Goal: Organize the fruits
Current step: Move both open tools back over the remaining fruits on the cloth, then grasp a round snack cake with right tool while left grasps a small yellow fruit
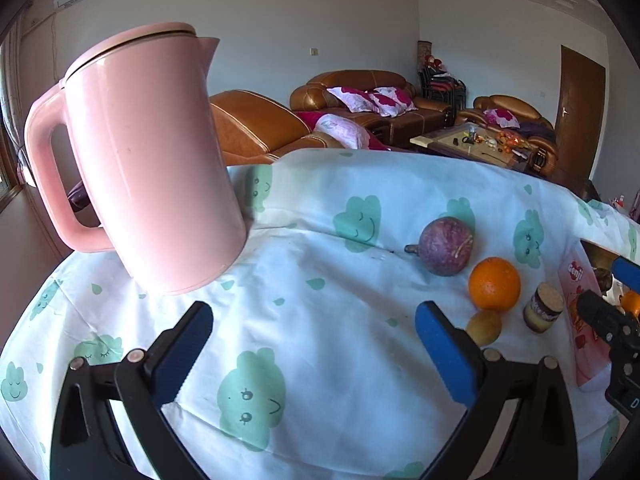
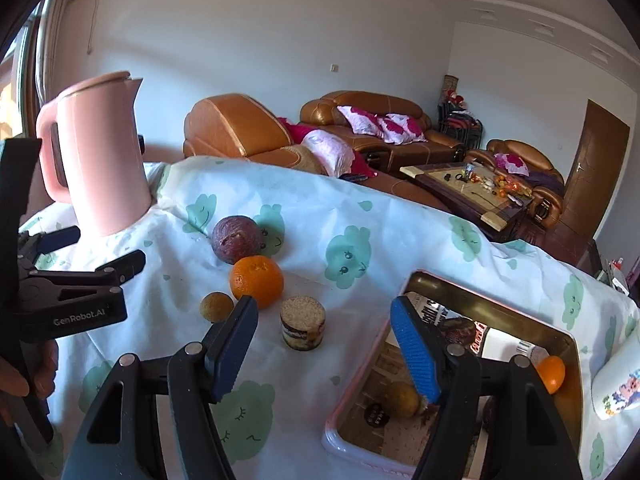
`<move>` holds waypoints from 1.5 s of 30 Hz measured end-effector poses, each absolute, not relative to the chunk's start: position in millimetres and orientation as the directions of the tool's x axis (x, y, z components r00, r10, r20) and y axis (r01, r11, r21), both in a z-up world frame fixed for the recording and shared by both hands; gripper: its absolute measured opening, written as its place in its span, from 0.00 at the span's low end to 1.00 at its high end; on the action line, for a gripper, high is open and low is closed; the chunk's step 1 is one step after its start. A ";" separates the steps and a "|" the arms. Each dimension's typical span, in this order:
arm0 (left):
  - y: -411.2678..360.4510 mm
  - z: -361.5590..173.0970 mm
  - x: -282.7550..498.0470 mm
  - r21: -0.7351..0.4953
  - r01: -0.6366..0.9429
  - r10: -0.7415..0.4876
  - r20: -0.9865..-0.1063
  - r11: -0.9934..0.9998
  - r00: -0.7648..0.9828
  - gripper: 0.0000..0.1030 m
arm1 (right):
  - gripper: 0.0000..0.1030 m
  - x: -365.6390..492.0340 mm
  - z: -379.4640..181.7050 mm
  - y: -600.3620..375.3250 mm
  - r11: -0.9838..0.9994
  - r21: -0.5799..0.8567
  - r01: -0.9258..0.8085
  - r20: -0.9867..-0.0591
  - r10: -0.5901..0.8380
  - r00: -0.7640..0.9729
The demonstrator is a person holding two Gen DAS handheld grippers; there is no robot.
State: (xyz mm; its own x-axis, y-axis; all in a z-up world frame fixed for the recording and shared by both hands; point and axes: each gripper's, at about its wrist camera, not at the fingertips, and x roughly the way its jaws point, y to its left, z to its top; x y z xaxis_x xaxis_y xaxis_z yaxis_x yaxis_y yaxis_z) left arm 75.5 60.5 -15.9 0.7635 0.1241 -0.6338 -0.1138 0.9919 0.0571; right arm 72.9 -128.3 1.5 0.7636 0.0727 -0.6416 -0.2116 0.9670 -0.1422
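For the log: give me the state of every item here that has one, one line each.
Left tool: open, empty.
Right tool: open, empty.
Pink kettle: lid closed, upright.
Tin box: open, some fruit inside.
Orange: on cloth, outside box.
Purple fruit: on cloth, outside box.
Small yellow fruit: on cloth, outside box.
Small jar: upright, lidded.

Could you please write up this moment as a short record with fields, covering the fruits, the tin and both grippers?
surface: table under a cloud-print cloth
fruit on cloth: purple passion fruit, orange, small yellow-brown fruit
tin: open, holds a second orange and a yellowish fruit
other items: pink kettle, small cork-lidded jar
left gripper: open, empty
right gripper: open, empty, at the tin's near-left edge
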 end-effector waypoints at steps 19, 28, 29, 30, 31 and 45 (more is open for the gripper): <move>58.7 -19.8 80.9 0.068 -0.072 0.099 -0.652 0.995 0.751 1.00 | 0.36 125.0 -33.9 -106.1 0.906 -0.222 -0.361 -0.851 0.001 0.525; 36.8 -18.6 72.9 0.061 0.038 0.010 -0.647 0.997 0.762 0.99 | 0.36 45.8 13.6 -123.6 0.978 -0.079 -0.192 -0.607 0.105 0.788; 33.9 -19.6 72.6 0.056 0.053 -0.004 -0.652 0.997 0.759 0.99 | 0.36 38.3 15.1 -125.0 0.983 -0.065 -0.172 -0.579 0.103 0.808; 30.3 -20.0 72.6 0.052 0.068 -0.017 -0.656 0.996 0.755 0.99 | 0.36 31.2 14.7 -126.5 0.987 -0.060 -0.151 -0.554 0.093 0.827; 26.5 -20.8 72.8 0.048 0.084 -0.032 -0.659 0.995 0.751 0.99 | 0.36 26.5 12.9 -127.5 0.990 -0.053 -0.133 -0.533 0.084 0.842; -38.0 -35.6 98.2 0.056 0.235 -0.116 -0.745 0.970 0.657 0.66 | 0.36 31.2 7.7 -159.7 0.998 0.046 -0.048 -0.507 0.064 0.860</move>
